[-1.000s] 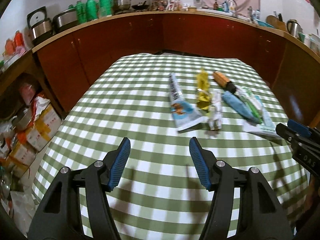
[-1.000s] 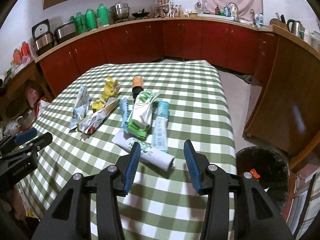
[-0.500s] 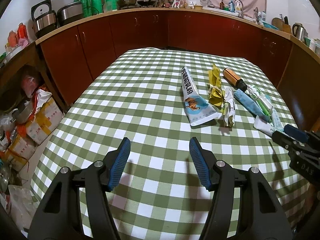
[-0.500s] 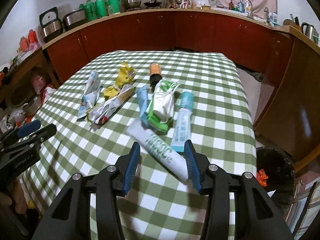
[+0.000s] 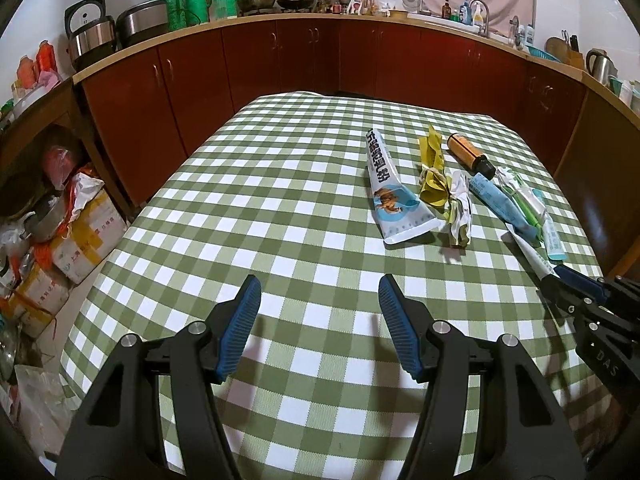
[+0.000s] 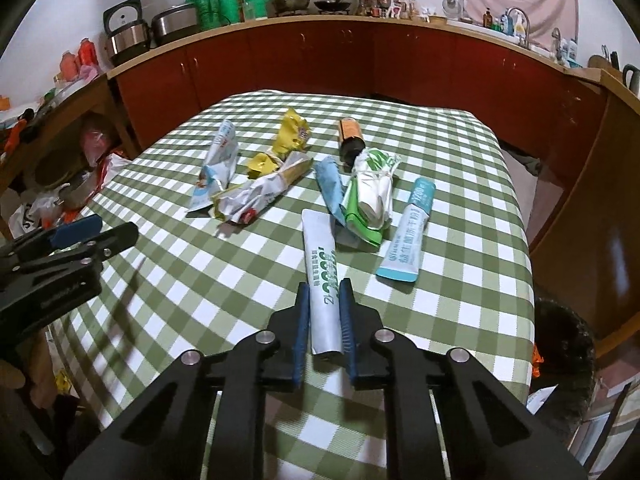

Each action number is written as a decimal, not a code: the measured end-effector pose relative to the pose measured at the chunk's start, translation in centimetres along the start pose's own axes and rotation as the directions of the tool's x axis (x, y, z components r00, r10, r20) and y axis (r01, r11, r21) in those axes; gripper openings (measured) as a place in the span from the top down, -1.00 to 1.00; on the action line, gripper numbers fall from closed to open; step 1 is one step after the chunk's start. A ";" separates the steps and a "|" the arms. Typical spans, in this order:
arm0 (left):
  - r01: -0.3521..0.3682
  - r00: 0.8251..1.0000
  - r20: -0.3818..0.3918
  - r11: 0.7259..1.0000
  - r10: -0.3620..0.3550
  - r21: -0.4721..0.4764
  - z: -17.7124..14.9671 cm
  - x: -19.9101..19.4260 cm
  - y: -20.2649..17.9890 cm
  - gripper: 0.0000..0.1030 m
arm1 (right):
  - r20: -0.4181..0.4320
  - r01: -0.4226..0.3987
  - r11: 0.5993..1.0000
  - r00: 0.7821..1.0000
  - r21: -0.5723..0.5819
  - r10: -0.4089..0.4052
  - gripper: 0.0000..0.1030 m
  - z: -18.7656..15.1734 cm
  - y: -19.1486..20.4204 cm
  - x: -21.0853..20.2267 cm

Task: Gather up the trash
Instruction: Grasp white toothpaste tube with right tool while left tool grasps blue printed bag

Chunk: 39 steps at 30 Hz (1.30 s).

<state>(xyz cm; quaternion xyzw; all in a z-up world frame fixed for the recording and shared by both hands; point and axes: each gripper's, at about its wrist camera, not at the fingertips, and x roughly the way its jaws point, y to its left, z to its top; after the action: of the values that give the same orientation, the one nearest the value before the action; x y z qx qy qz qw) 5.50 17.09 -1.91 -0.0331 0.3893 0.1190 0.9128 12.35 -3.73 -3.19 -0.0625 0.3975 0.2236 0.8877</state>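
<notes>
The white tube with green print (image 6: 322, 280) sits low in the middle of the frame on the green checked tablecloth (image 6: 460, 296), pinched by my right tongs (image 6: 325, 300). My left tongs (image 5: 319, 300) hang released. Black trash bin (image 6: 568, 344) is at lower right.

A white tube with green print (image 6: 322, 276) lies flat, its lower end pinched between blue gripper pads. Relative to it: a teal-and-white tube (image 6: 408, 240) lies just to the right, flat; a rolled green-and-white wrapper (image 6: 370, 196) and a blue packet (image 6: 329, 186) lie just beyond its far end; a brown bottle (image 6: 350, 136) lies on its side farther back; crumpled white (image 6: 256, 196), yellow (image 6: 286, 144) and pale blue (image 6: 218, 166) wrappers lie to the far left.
</notes>
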 end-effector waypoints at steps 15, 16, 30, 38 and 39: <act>0.039 0.999 0.009 0.999 -0.039 0.034 0.6 -0.2 -2.9 -0.16 | 0.147 0.063 0.995 0.986 0.079 -0.074 0.74 1.1 -2.2 -3.0; 0.039 0.999 0.011 0.999 -0.040 0.036 0.8 -0.1 -3.2 -0.16 | 0.148 0.069 0.994 0.986 0.089 -0.082 0.74 1.1 -2.6 -3.0; 0.037 0.999 0.023 0.998 -0.038 0.046 4.1 2.3 -5.0 -0.16 | 0.091 0.138 0.973 0.983 0.187 -0.157 0.73 2.4 -7.1 -0.7; 0.035 0.999 -0.004 0.998 -0.035 0.048 6.2 5.2 -5.6 -0.17 | 0.067 0.131 0.973 0.987 0.192 -0.146 0.73 2.9 -7.6 0.1; 0.038 0.999 -0.018 0.998 -0.037 0.049 6.5 5.8 -5.6 -0.17 | 0.064 0.131 0.973 0.987 0.189 -0.145 0.73 2.9 -7.6 0.1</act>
<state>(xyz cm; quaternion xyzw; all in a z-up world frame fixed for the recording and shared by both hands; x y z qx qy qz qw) 15.35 13.80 -1.73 -0.0191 0.3993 0.0919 0.9120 17.78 -9.64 -1.78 0.0010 0.3765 0.1257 0.9178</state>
